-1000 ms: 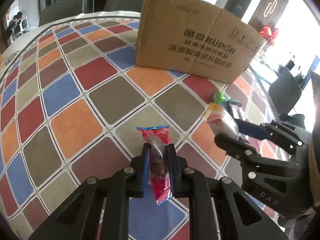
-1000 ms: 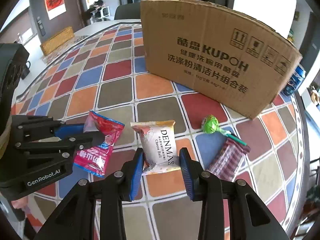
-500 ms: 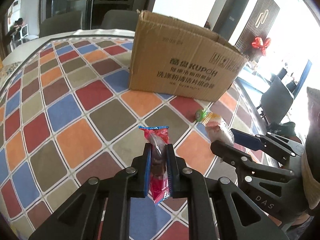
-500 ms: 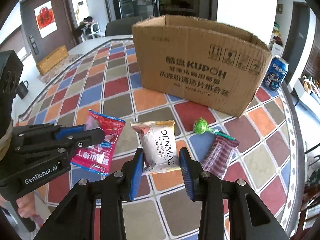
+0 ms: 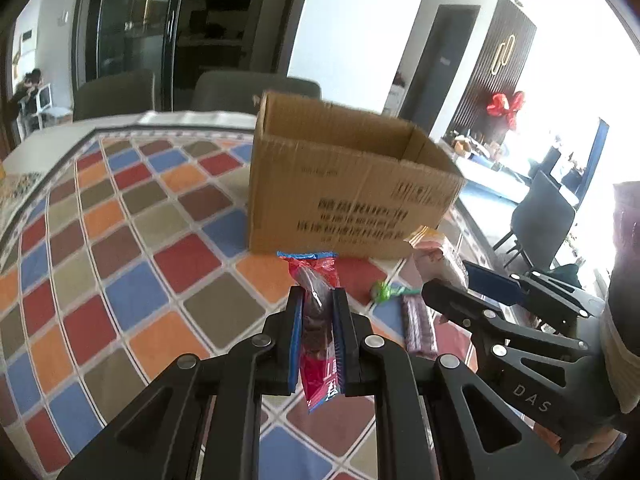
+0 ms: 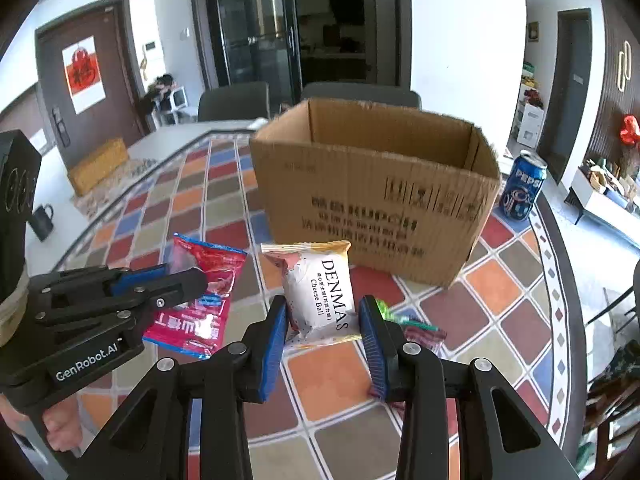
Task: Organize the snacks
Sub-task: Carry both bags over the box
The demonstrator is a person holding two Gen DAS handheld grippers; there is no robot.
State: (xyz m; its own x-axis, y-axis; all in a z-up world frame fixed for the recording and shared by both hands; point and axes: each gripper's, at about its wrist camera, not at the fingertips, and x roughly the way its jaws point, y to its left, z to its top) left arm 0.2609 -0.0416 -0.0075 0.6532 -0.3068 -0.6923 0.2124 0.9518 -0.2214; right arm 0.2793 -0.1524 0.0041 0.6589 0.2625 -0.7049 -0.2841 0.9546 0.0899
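Both lifted: left gripper (image 5: 317,320) clamps red packet (image 5: 316,280), right gripper (image 6: 322,330) clamps Denmas pouch (image 6: 320,292) before open box (image 6: 376,200).

box print (image 6: 366,216) blurred, striped packet (image 6: 426,336) partly hidden

The left gripper (image 5: 317,312) points forward and downward, its jaws nearly closed and clamped on a red snack packet (image 5: 318,320) that stands edge-on between the blue pads. The right gripper (image 6: 323,316) points the same way, just beside it, with jaws set wider and pressed against both sides of a white cheese ball packet (image 6: 320,292). A person's hand (image 6: 60,426) grips the left gripper's handle from below.
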